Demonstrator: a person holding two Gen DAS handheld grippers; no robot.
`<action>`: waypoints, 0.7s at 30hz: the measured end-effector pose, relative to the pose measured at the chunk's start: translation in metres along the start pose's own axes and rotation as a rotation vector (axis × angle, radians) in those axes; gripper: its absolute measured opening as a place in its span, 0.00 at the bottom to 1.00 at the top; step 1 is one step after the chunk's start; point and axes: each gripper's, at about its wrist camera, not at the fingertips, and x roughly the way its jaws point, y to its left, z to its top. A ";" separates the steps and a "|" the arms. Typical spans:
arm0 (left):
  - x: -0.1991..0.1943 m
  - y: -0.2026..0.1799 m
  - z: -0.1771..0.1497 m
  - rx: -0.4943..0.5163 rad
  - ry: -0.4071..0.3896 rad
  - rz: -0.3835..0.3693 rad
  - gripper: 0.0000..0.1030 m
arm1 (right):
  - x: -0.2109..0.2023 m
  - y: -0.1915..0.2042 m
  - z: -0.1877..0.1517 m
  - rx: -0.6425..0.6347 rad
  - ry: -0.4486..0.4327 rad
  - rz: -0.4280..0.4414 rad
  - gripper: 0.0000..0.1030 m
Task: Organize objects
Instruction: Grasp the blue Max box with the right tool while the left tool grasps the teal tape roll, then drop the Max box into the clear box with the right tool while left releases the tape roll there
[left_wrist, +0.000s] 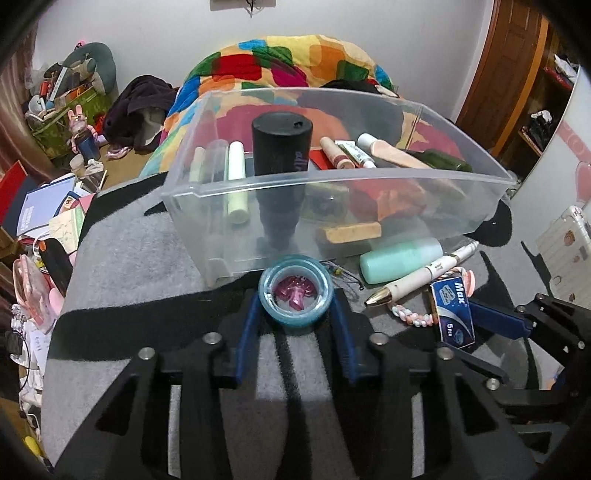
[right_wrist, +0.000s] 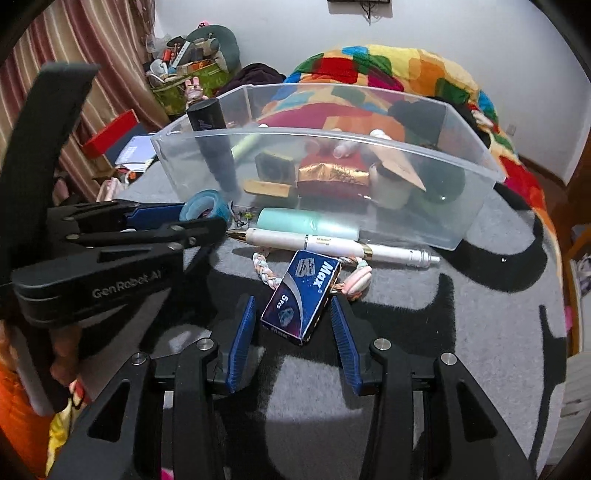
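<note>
A clear plastic bin (left_wrist: 369, 184) (right_wrist: 424, 155) stands on a grey and black mat and holds a black bottle (left_wrist: 282, 144), tubes and other small items. My left gripper (left_wrist: 295, 306) has its blue pads against both sides of a round blue jar (left_wrist: 295, 295) (right_wrist: 205, 206) in front of the bin. My right gripper (right_wrist: 293, 314) is open around a blue "Max" box (right_wrist: 301, 295) (left_wrist: 454, 314) lying on the mat, with gaps on both sides. A white pen (right_wrist: 332, 243) (left_wrist: 421, 275), a mint tube (right_wrist: 306, 223) (left_wrist: 400, 260) and a braided pink cord (right_wrist: 266, 271) lie between box and bin.
A colourful quilt (left_wrist: 295, 59) is heaped behind the bin. Cluttered books, boxes and bags (left_wrist: 55, 206) lie off the mat's left edge. A wooden door (left_wrist: 509, 74) and a white suitcase (left_wrist: 565, 236) are at the right.
</note>
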 end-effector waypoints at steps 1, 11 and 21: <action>-0.001 0.001 -0.001 -0.005 -0.008 0.003 0.37 | 0.000 0.001 0.000 -0.004 -0.002 -0.007 0.37; -0.035 0.009 -0.014 -0.036 -0.085 -0.040 0.37 | -0.012 -0.019 -0.004 0.052 -0.014 0.032 0.24; -0.066 -0.007 -0.017 -0.002 -0.148 -0.071 0.37 | -0.039 -0.026 -0.008 0.042 -0.078 0.031 0.22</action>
